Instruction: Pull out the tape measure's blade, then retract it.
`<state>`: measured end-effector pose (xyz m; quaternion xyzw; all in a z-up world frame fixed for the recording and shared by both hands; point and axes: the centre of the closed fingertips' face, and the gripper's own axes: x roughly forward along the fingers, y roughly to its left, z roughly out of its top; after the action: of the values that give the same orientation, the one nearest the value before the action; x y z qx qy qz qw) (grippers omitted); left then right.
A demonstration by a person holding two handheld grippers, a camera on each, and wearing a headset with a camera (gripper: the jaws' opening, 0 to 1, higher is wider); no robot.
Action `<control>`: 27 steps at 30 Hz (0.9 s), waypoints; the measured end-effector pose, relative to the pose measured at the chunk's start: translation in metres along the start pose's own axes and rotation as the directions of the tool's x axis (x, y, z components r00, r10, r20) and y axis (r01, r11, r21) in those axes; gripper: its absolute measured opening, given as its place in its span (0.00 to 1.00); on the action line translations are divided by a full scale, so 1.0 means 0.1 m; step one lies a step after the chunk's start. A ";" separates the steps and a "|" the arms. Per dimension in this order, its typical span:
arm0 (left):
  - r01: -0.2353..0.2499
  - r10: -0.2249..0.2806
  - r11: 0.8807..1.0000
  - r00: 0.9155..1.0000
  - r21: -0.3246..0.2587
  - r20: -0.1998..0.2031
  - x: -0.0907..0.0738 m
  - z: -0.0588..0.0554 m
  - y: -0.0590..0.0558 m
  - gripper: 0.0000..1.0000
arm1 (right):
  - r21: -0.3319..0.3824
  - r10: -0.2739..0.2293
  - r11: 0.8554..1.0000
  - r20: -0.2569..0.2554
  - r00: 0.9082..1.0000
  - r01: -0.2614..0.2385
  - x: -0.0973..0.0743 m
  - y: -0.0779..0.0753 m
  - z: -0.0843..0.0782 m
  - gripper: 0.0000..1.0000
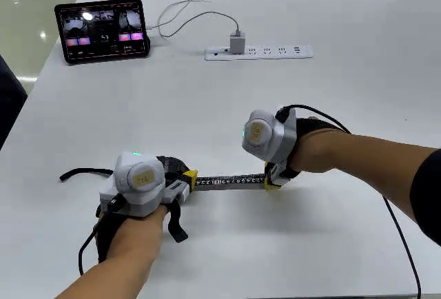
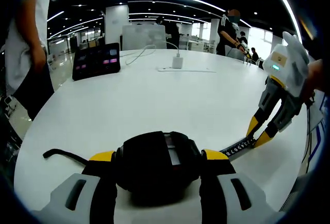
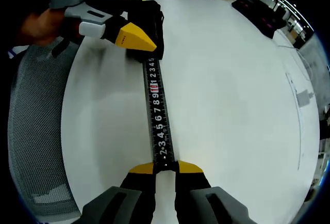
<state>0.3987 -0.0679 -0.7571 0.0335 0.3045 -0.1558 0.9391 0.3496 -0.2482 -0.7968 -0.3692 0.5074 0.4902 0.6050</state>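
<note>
Person at a white bench [image 1: 207, 106], a gripper in each hand. The tape measure [image 1: 172, 168] sits on the bench at the near left, its black case clamped between the left gripper's [image 2: 159, 156] yellow-tipped jaws, which are closed on both sides of it. Its blade [image 3: 156, 105] lies flat on the bench, running from the case mouth across to the right gripper [image 3: 165, 167], printed numerals facing up. The right jaws are pinched shut on the blade's free end. The two grippers are near each other, with only a short run of blade exposed between them. Judgement: the pull-out has begun but is probably not finished, as most of the blade looks to be inside the case. What remains is any further draw, then the whole retraction. A loose black strap [image 1: 79, 172] trails left from the case. A tablet [image 1: 103, 29] and a power strip [image 1: 258, 52] with a charger [image 1: 237, 41] lie at the far side, well apart from the work.
</note>
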 end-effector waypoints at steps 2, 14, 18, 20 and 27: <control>-0.002 0.002 1.000 1.000 0.000 0.004 0.00 0.00 0.00 0.61 | 0.002 0.000 1.000 0.003 1.000 0.000 0.00 0.00 0.01 0.09; -0.001 0.001 1.000 1.000 -0.006 -0.008 0.00 -0.01 0.00 0.61 | -0.006 0.003 1.000 0.018 1.000 -0.003 0.02 0.01 0.08 0.09; 0.000 0.000 1.000 1.000 -0.006 -0.008 -0.01 -0.01 0.00 0.60 | -0.013 0.002 1.000 0.013 1.000 -0.001 0.03 0.01 0.10 0.09; 0.000 0.000 1.000 1.000 -0.006 -0.006 0.00 -0.01 0.00 0.60 | -0.013 0.002 1.000 0.016 1.000 -0.002 0.03 0.01 0.10 0.09; -0.002 0.002 1.000 1.000 -0.006 0.000 -0.01 -0.01 0.00 0.61 | -0.012 0.003 1.000 0.023 1.000 -0.003 0.04 0.02 0.13 0.09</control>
<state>0.3980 -0.0676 -0.7573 0.0309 0.3048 -0.1538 0.9394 0.3514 -0.2345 -0.7975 -0.3663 0.4980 0.4984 0.6078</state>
